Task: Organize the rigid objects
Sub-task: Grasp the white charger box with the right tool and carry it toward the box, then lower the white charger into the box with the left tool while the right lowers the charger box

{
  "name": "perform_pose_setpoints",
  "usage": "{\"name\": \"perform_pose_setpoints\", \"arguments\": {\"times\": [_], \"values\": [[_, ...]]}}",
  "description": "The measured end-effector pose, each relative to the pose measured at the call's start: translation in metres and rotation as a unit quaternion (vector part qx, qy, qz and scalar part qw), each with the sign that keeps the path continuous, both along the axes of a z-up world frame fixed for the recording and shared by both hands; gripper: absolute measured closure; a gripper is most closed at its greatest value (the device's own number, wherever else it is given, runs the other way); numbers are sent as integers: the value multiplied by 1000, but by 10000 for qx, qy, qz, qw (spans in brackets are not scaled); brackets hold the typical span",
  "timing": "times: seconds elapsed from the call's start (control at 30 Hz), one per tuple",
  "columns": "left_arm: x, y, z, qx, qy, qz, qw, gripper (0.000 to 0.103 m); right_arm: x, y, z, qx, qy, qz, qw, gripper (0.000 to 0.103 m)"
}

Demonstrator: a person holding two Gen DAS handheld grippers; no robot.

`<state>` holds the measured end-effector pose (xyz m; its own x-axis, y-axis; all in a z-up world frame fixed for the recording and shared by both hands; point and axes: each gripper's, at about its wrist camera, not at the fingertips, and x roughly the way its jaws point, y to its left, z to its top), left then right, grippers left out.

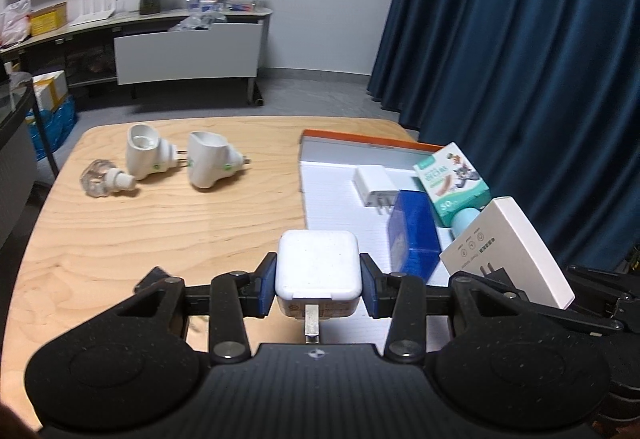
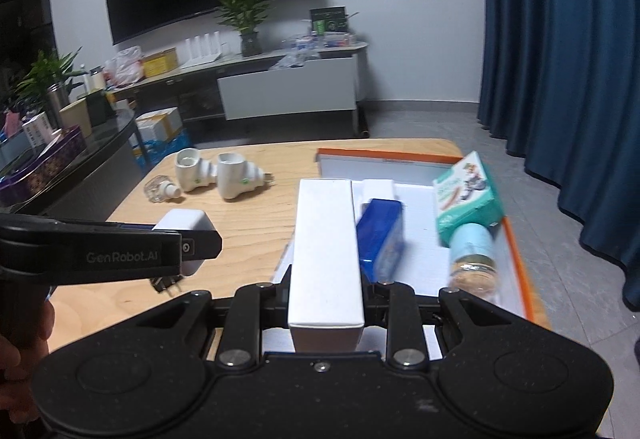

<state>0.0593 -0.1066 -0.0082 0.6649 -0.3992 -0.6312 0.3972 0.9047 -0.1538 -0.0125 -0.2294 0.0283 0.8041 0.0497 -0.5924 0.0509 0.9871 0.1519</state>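
Observation:
My left gripper [image 1: 318, 281] is shut on a white square charger [image 1: 318, 265], held above the wooden table [image 1: 160, 239] just left of the white tray [image 1: 336, 175]; it also shows in the right wrist view [image 2: 184, 223]. My right gripper [image 2: 326, 297] is shut on a white flat box [image 2: 326, 239], held over the tray's [image 2: 516, 239] near left part; the box shows at the right of the left wrist view [image 1: 512, 251]. In the tray lie a blue box [image 2: 380, 235], a white adapter [image 1: 374, 185], a teal carton [image 2: 468, 199] and a light-blue bottle [image 2: 472, 255].
Two white plug-in units [image 1: 146, 155] [image 1: 210, 165] and a clear glass bottle [image 1: 100, 179] lie at the table's far left. A blue curtain [image 1: 520, 39] hangs to the right. A sideboard [image 1: 184, 51] with a plant stands behind.

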Motion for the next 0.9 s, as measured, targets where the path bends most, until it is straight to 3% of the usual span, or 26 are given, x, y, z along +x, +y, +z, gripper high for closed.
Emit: {"name": "perform_pose_setpoints", "arguments": {"times": [0.37,0.9], "values": [[-1,-25,2,-13,-28,-274,9996,61,-8,-27,-1,-24,-12,-433,9991,72],[14,-37,5,8,-59,-259,9996,61,3,-41,2,-24,-94,-568,9983,71]]}}
